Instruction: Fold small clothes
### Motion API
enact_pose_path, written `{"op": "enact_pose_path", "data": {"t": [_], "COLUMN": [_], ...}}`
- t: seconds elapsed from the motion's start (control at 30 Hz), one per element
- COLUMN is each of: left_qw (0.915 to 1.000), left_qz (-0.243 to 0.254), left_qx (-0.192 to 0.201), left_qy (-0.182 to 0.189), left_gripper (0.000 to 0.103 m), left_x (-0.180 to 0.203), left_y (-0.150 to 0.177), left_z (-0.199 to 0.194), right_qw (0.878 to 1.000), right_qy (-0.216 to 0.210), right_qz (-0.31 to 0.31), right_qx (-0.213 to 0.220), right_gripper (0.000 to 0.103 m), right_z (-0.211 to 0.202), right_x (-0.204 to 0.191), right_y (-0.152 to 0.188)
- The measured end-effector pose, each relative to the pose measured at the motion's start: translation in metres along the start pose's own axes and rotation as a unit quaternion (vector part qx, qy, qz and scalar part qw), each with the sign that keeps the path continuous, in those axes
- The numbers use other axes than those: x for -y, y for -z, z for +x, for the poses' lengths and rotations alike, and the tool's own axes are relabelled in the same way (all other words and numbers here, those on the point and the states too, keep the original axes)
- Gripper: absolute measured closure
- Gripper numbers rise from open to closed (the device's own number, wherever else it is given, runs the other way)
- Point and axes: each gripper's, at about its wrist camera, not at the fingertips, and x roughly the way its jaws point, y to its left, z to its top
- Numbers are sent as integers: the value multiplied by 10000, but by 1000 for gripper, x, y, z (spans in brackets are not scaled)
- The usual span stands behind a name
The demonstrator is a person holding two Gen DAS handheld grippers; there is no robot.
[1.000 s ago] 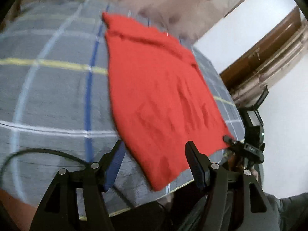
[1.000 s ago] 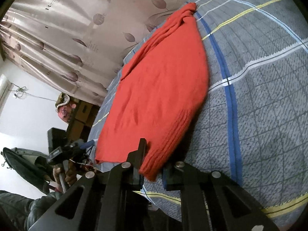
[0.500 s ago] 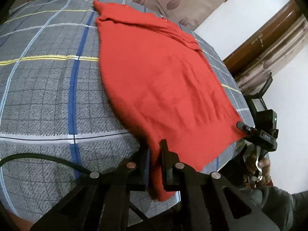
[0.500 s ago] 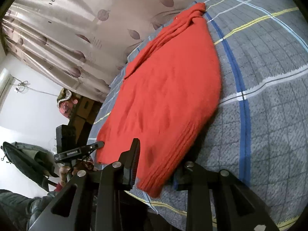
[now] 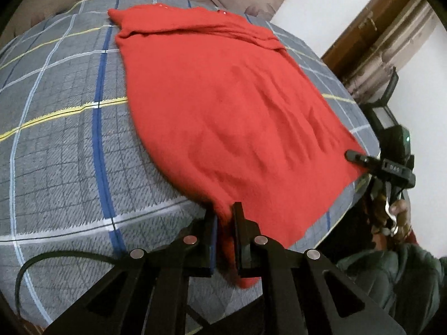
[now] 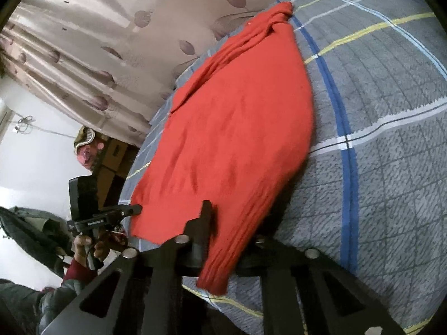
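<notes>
A red knitted sweater (image 5: pixel 223 117) lies flat on a grey plaid bed cover (image 5: pixel 64 145), its folded collar end at the far side. My left gripper (image 5: pixel 225 217) is shut on the sweater's near hem corner. In the right wrist view the same sweater (image 6: pixel 232 139) lies across the bed, and my right gripper (image 6: pixel 232 223) is clamped on the other ribbed hem corner, which hangs down between the jaws. The right gripper also shows in the left wrist view (image 5: pixel 363 159) at the sweater's far hem corner.
A patterned beige curtain (image 6: pixel 111 42) hangs behind the bed. A wooden door frame (image 5: pixel 371 28) stands at the right. A black cable (image 5: pixel 56 256) runs over the cover near my left gripper. Boxes and a bag (image 6: pixel 92 145) sit beside the bed.
My left gripper went from open to shut on the hem corner. My right gripper opened briefly, then closed on the ribbed hem. The sweater's near edge is drawn tighter.
</notes>
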Motion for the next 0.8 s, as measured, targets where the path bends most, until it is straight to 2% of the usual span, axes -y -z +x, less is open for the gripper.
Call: {"op": "enact_pose_path", "data": {"t": [0.1,0.17,0.27,0.33,0.43,0.7,0.8], "left_qw": [9996,9992,9989,9974,9916,9897,9869], "left_qz": [-207,-254,8,284,724,849,953], "left_qx": [142,278,476,618,801,658,711], "left_qy": [100,144,7,-236,-706,-944,-1090], "left_gripper": [98,98,98,98,98,98,98], "left_x": [-6,-6,5,15,29,29,36], "left_y": [1,0,-4,-6,-9,0,3], "left_z": [-3,-10,-25,-34,-41,-27,-26], "right_qw": [10000,9996,9987,9981,9985,9999,9997], "right_qy": [-12,-259,-484,-584,-484,-79,-202], "right_qz": [-12,82,83,21,-163,-52,6], "right_qx": [31,41,121,188,213,-89,-125], "right_gripper": [95,95,95,95,95,95,91], "right_z": [-1,-2,-8,-13,-16,-4,-4], "right_x": [-2,-5,-13,-20,-27,-6,-3], "right_y": [0,1,-3,-7,-10,5,4]}}
